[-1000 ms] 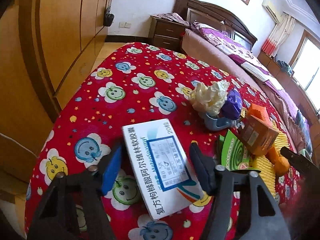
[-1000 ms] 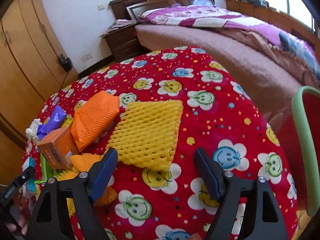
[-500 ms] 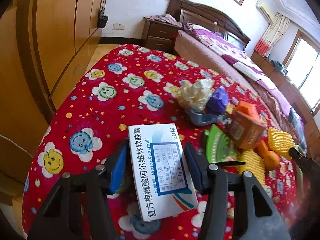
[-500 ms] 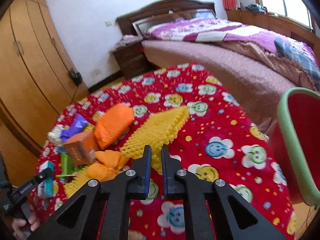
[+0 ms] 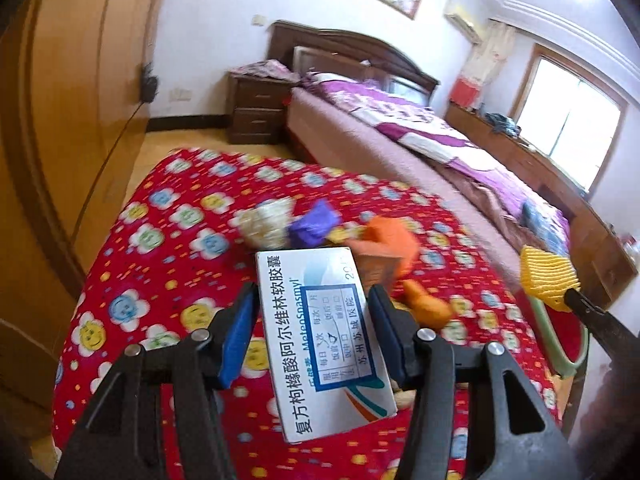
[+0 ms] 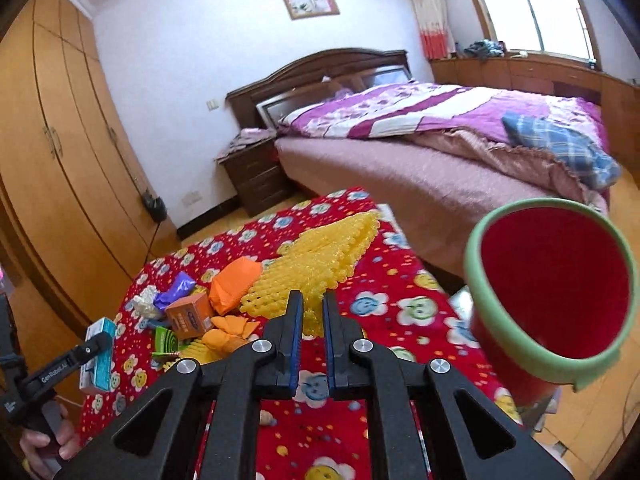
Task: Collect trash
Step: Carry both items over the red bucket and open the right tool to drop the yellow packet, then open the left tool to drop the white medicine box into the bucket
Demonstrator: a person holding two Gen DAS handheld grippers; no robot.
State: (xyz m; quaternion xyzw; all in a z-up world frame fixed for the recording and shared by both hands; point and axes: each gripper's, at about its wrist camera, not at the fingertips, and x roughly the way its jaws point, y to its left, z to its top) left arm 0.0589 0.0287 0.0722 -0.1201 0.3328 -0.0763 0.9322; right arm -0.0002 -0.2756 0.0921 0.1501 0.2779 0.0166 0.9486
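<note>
My left gripper point(image 5: 312, 312) is shut on a white medicine box point(image 5: 320, 344) with blue print, held tilted above the red flowered tablecloth point(image 5: 168, 248). In the right wrist view the same box point(image 6: 98, 354) shows at the lower left, in that gripper. My right gripper point(image 6: 313, 304) is shut on a corner of a yellow foam net point(image 6: 320, 256), which hangs clear of the table. From the left wrist view the net point(image 5: 546, 280) is at the far right. A red bin with a green rim point(image 6: 520, 350) stands just right of the table.
Loose trash lies mid-table: an orange foam net point(image 6: 234, 290), an orange carton point(image 6: 188, 316), a purple wrapper point(image 6: 178, 286), crumpled white paper point(image 6: 146, 302), a green pack point(image 6: 166, 340) and orange peel point(image 6: 228, 330). A bed point(image 6: 420, 184) is behind, a wardrobe point(image 6: 60, 184) on the left.
The left gripper closed on the medicine box and lifted it off the cloth. The right gripper shut on the yellow foam net and raised it; the bin now fills more of its view.
</note>
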